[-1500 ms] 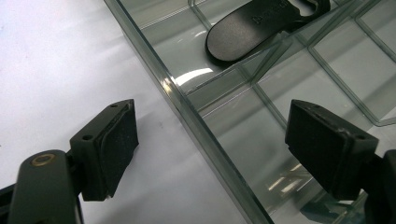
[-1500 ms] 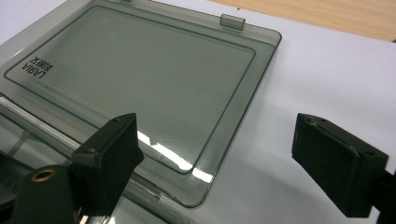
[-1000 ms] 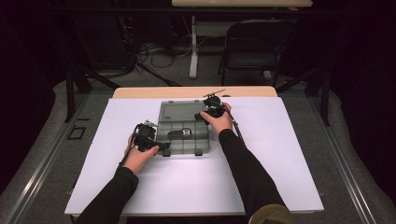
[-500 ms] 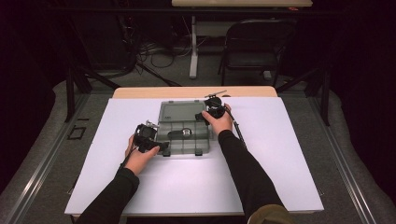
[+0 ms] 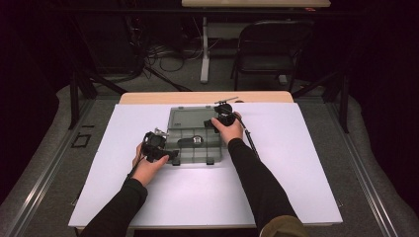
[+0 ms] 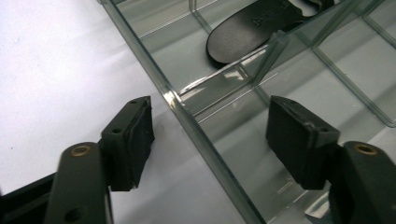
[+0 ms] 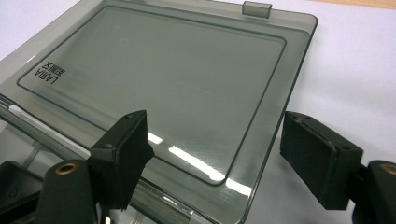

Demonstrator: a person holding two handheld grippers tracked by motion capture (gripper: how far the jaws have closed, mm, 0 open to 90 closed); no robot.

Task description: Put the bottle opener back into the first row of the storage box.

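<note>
White sheeting covers the surface (image 5: 296,163) where a clear compartment box (image 5: 193,148) lies open, its lid (image 7: 154,88) flat behind it. Both grippers have just been closing. The left gripper (image 6: 210,140) straddles the box's near side wall, pads not yet touching it; the right gripper (image 7: 212,158) brackets the lid's corner, also without contact. Against the earlier frames, neither hand has shifted. Likely a grip on wall and lid is coming, perhaps to shut the box.

I see bare table (image 5: 296,168) open all around; only the clear box (image 5: 195,148) and its flat-lying lid (image 7: 159,84) block passage mid-table.
</note>
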